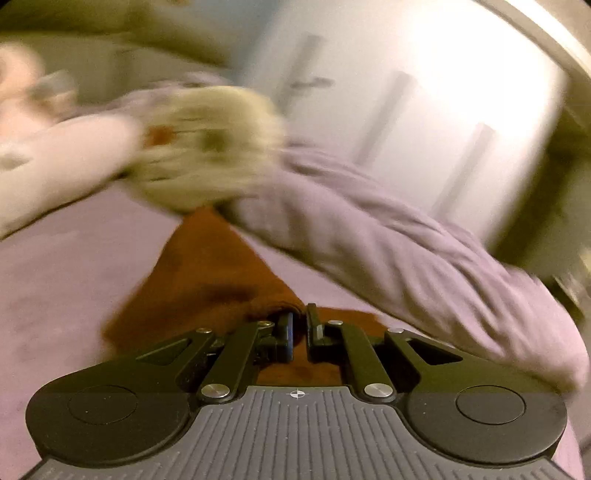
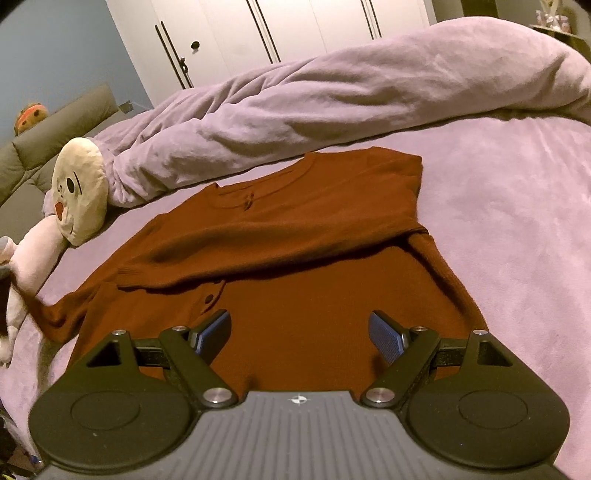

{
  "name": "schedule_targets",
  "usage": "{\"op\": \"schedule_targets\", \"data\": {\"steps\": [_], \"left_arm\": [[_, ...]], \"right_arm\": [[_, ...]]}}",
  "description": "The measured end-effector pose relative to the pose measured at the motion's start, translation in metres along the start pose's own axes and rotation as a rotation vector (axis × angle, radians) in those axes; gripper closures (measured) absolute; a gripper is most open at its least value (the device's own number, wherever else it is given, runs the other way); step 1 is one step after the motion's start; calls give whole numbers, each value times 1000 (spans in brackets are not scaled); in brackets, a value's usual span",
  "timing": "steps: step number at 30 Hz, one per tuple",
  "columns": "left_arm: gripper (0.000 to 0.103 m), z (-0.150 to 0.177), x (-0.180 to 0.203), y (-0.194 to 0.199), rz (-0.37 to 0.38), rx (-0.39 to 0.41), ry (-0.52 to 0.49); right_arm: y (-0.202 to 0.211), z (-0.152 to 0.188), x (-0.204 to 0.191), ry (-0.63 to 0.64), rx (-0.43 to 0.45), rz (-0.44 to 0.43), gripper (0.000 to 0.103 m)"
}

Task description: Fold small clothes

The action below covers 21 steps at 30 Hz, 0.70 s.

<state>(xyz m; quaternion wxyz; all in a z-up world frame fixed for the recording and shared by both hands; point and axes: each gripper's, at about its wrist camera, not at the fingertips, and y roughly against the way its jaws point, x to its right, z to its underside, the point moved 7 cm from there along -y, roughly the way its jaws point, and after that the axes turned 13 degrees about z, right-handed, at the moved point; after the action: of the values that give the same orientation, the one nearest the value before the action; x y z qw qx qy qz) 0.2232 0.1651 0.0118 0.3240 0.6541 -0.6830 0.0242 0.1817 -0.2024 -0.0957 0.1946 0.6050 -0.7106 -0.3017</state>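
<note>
While the left tongs (image 1: 299,328) pinch a fold of the rust-red cardigan (image 2: 314,236) spread on the purple bed (image 2: 517,221), the right tongs (image 2: 301,332) hover wide over its hem, touching nothing.

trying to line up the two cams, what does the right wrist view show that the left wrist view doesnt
Only the right wrist view: the rust cardigan laid out whole with one sleeve folded across its front, and the right gripper open above its hem.

Only the left wrist view: the left gripper shut on a pinch of the cardigan's cloth; the picture is heavily blurred.

Both: the cardigan, the rumpled lilac duvet, the round face pillow, the lilac bed sheet and the white wardrobe doors.
</note>
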Motion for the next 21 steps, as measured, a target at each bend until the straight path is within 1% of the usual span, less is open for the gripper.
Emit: {"op": "schedule_targets", "data": {"steps": [2, 3, 4, 6, 7, 8, 10, 11, 13, 16, 18, 19, 21], "left_arm": [[95, 15, 45, -30, 92, -67, -67], [93, 27, 61, -45, 127, -117, -90], [89, 40, 73, -56, 148, -164, -103], [73, 64, 86, -69, 166, -230, -117], [56, 76, 87, -71, 159, -254, -121], [48, 85, 83, -71, 142, -269, -119], [48, 98, 69, -66, 110, -290, -110], [48, 104, 58, -62, 74, -305, -103], [48, 110, 30, -56, 1, -326, -84], [48, 110, -6, -47, -87, -329, -44], [46, 110, -20, -43, -112, -332, -22], [44, 109, -23, -42, -117, -334, -18], [42, 109, -29, -42, -122, -336, -24]], "right_arm": [[0, 0, 1, -2, -2, -5, 21], [0, 0, 1, -5, -4, -6, 21], [0, 0, 2, -7, -5, -9, 21], [0, -1, 3, -8, -9, -11, 21], [0, -2, 4, -8, -8, -12, 21], [1, -3, 4, -9, -7, -17, 21], [0, -7, 4, -16, -12, -47, 21], [-2, -9, 3, -27, -21, -69, 21], [-10, -13, -5, -72, -61, -145, 21], [-30, -21, -32, -153, -131, -292, 21], [-48, -30, -53, -193, -173, -351, 21], [-54, -35, -62, -211, -186, -360, 21], [-67, -47, -73, -262, -191, -364, 21]]}}
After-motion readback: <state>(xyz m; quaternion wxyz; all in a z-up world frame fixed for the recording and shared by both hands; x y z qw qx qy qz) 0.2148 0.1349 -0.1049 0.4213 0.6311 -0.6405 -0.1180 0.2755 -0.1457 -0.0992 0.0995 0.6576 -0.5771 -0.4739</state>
